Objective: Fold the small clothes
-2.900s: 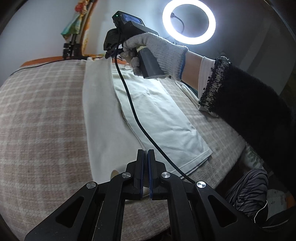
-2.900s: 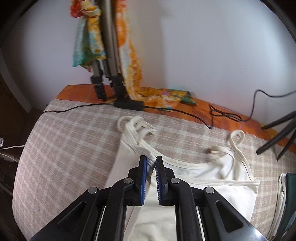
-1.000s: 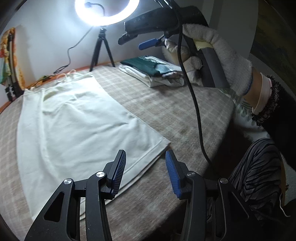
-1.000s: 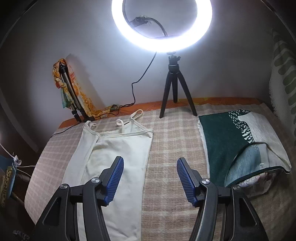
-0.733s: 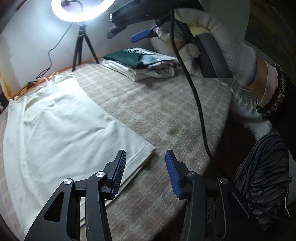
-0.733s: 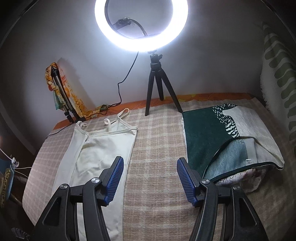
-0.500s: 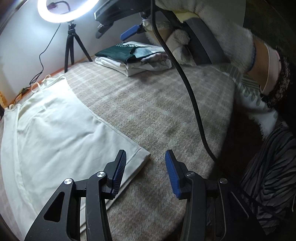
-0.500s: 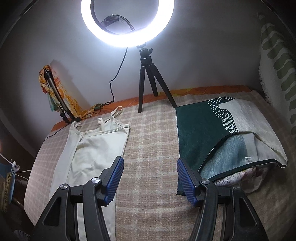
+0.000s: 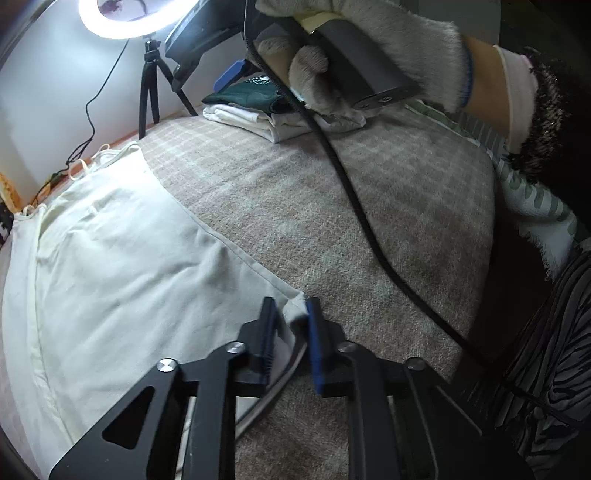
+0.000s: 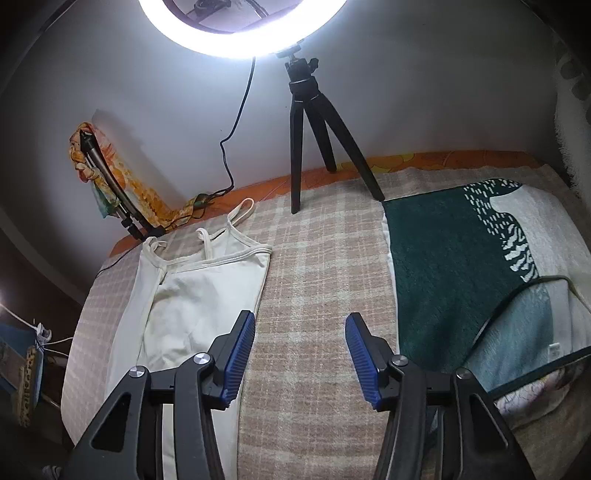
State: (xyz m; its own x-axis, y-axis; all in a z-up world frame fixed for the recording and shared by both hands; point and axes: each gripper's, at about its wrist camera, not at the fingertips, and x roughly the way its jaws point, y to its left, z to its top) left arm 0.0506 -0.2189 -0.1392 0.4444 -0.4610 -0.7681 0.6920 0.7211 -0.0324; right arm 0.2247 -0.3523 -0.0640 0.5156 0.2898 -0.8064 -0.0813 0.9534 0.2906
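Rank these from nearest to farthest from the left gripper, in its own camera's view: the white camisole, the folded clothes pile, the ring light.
1. White camisole: hem corner between the left gripper pads.
2. Folded clothes pile: far right on the blanket.
3. Ring light: farthest, by the wall.

camisole [image 10: 199, 295] left on blanket [image 10: 317, 288] | folded pile [image 10: 461, 266] right | tripod [image 10: 314, 122] behind, between them

Ring light [image 10: 242, 33] on tripod [image 10: 314, 122]; scarf [image 10: 110, 177] by wall.
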